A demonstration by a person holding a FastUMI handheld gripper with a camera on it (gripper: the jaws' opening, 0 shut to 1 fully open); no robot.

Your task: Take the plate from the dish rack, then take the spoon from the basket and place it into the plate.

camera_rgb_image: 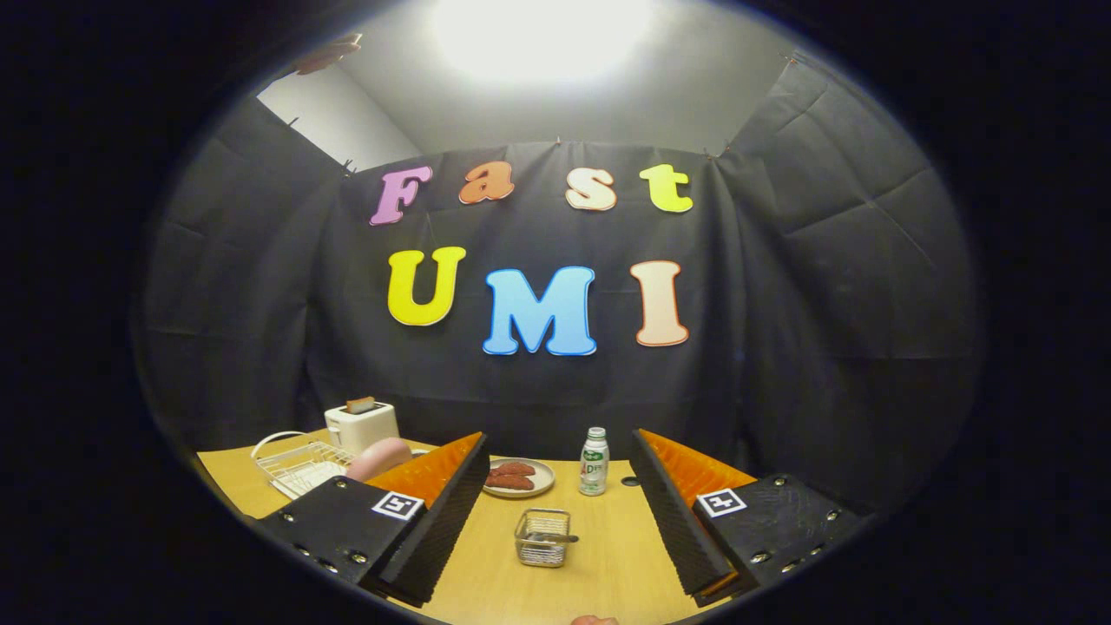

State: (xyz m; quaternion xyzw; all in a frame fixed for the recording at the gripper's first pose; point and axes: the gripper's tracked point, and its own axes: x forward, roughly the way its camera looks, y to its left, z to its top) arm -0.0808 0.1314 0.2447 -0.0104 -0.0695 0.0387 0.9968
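Note:
My gripper (555, 443) is held above the wooden table (608, 555), open, with nothing between its fingers. A small wire basket (542, 536) stands on the table between the fingers and a little ahead. In it lies a spoon (555, 537), its handle resting across the rim. Beyond my left finger a white wire dish rack (299, 466) holds a pink plate (379, 457), which that finger partly hides.
A white toaster (362, 425) stands behind the rack. Farther back in the middle sit a beige plate with reddish food (518, 477) and a small white bottle with a green label (594, 462). The black cloth wall closes the table's far side.

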